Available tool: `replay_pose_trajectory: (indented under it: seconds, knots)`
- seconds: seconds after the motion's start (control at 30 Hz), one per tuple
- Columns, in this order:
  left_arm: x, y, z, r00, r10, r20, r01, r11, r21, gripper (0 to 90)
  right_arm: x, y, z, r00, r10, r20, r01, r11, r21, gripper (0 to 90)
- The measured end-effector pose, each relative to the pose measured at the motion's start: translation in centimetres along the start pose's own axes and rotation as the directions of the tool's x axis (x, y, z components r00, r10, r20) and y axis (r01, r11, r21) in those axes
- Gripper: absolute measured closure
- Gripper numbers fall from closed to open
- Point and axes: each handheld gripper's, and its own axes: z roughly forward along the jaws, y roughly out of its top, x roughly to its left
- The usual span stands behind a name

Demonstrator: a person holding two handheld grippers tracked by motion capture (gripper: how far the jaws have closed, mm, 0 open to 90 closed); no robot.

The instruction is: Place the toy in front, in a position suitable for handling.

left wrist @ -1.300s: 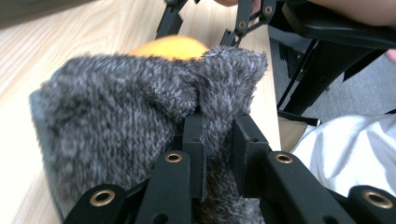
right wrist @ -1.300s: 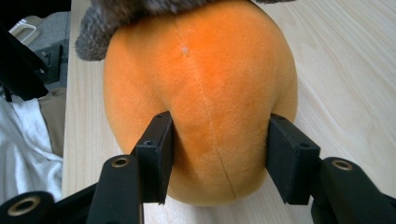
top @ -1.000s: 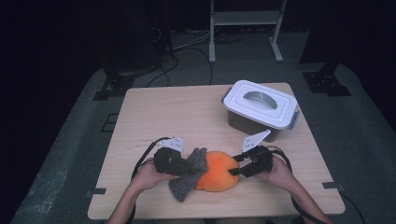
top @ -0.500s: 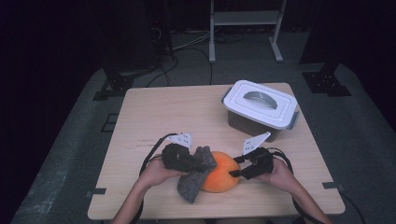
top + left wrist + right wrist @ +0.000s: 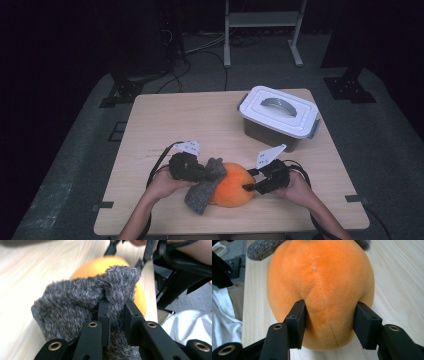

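Bulging between right fingers [image 5: 295, 323]: orange plush [image 5: 319, 285].

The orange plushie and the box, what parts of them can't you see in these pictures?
- Orange plushie: its left end, high view, hidden under the grey fuzzy cloth.
- Its underside, right gripper view, lies against the table.
- Box: its inside, high view, hidden by the shut lid.
- Cloth's lower part, left gripper view, hidden behind the left tool.
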Motion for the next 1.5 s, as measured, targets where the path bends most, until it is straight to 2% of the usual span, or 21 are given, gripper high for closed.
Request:
replay_pose_trajectory:
  seconds: [0.03,0.07,0.13,0.2,0.3,0.43,0.53,0.6,0.7,0.73,0.8,0.83,0.87,1.0,1.07,1.17,1.2,1.27,1.33,1.4,1.5]
  knots:
    - [0.0,0.0,0.0,1.0000,0.000,0.000,0.000,1.0000,0.000,77.4,0.0,0.0,0.0,1.0000,0.000,0.000,0.000,1.0000,0.000,46.6]
    - [-0.1,0.6,0.1,1.0000,-0.002,0.002,0.002,0.9999,-0.014,77.4,0.7,0.2,0.1,0.9994,-0.035,0.005,0.035,0.9994,0.000,46.6]
    - [-0.2,0.8,0.3,1.0000,-0.005,0.004,0.005,0.9998,-0.021,77.4,1.1,0.3,0.1,0.9982,-0.059,0.010,0.059,0.9982,0.005,46.2]
    - [-0.3,0.9,0.6,0.9999,0.008,0.008,-0.008,1.0000,-0.003,77.4,1.3,0.3,0.1,0.9978,-0.066,0.008,0.065,0.9978,0.004,44.6]
    - [-0.5,0.7,0.8,1.0000,0.004,0.005,-0.004,0.9999,0.013,77.7,1.2,0.2,-0.1,0.9985,-0.055,-0.006,0.055,0.9985,-0.005,39.8]
    - [-1.1,-0.3,0.5,0.9995,0.031,0.003,-0.031,0.9987,0.041,77.8,0.6,0.4,-0.7,0.9995,-0.022,-0.025,0.021,0.9991,-0.037,31.0]
    - [-1.1,-0.7,0.2,0.9997,0.023,0.003,-0.024,0.9989,0.042,78.0,0.5,0.5,-0.7,0.9997,-0.014,-0.018,0.014,0.9995,-0.027,28.0]
    - [-1.0,-1.0,0.0,0.9998,0.018,0.006,-0.018,0.9990,0.041,77.9,0.1,0.5,-0.3,0.9992,0.016,-0.037,-0.017,0.9996,-0.023,26.1]
    - [-1.1,-1.1,0.0,0.9998,0.018,0.007,-0.018,0.9989,0.043,77.8,-0.1,0.5,0.0,0.9978,0.041,-0.052,-0.042,0.9990,-0.013,26.0]
    - [-1.1,-0.8,-0.1,0.9998,0.019,0.005,-0.019,0.9989,0.043,77.8,-0.1,0.5,0.3,0.9960,0.063,-0.063,-0.064,0.9979,-0.013,34.9]
    - [-1.1,-0.5,-0.1,0.9997,0.022,0.007,-0.023,0.9988,0.044,77.9,0.4,0.7,0.2,0.9993,0.013,-0.034,-0.014,0.9998,-0.015,45.6]
    - [-1.2,-0.2,-0.2,0.9996,0.029,0.004,-0.029,0.9986,0.044,77.9,0.4,0.7,0.2,0.9993,0.013,-0.034,-0.014,0.9998,-0.015,45.6]
    - [-1.5,0.5,-0.3,0.9990,0.043,0.010,-0.043,0.9983,0.039,77.9,1.2,1.2,-0.1,0.9986,-0.052,0.003,0.052,0.9985,-0.016,49.3]
    - [-1.9,1.6,-0.5,0.9980,0.061,0.018,-0.061,0.9980,0.015,77.8,2.2,1.8,-0.3,0.9957,-0.092,0.010,0.092,0.9946,-0.046,51.1]
    - [-1.7,1.6,-0.3,0.9981,0.060,0.012,-0.061,0.9978,0.028,77.8,2.2,1.8,-0.2,0.9941,-0.108,0.010,0.108,0.9935,-0.036,51.6]
    - [-1.2,0.9,-0.3,0.9991,0.041,0.006,-0.041,0.9987,0.031,77.8,1.9,1.3,-0.3,0.9961,-0.088,0.001,0.088,0.9958,-0.027,52.0]
    - [-0.6,0.0,-0.5,1.0000,0.007,0.004,-0.007,0.9997,0.022,77.8,1.5,0.7,-0.3,0.9976,-0.068,-0.015,0.068,0.9976,-0.015,52.0]
    - [-0.3,-0.5,-0.6,0.9999,-0.009,0.004,0.009,0.9998,0.016,77.8,1.3,0.4,-0.4,0.9980,-0.057,-0.030,0.056,0.9983,-0.015,51.8]
    - [0.0,-1.1,-0.8,0.9996,-0.027,0.011,0.027,0.9996,0.004,77.9,1.1,0.3,-0.5,0.9973,-0.034,-0.065,0.033,0.9993,-0.019,44.7]
    - [-0.2,-1.2,-0.8,0.9998,-0.020,0.007,0.020,0.9997,0.014,78.0,0.8,0.8,-0.5,0.9976,-0.023,-0.066,0.022,0.9996,-0.019,34.4]
    - [-0.5,-0.9,-0.6,0.9999,0.000,0.014,-0.001,0.9997,0.023,78.0,0.6,1.1,-0.4,0.9976,-0.005,-0.070,0.002,0.9994,-0.035,29.7]
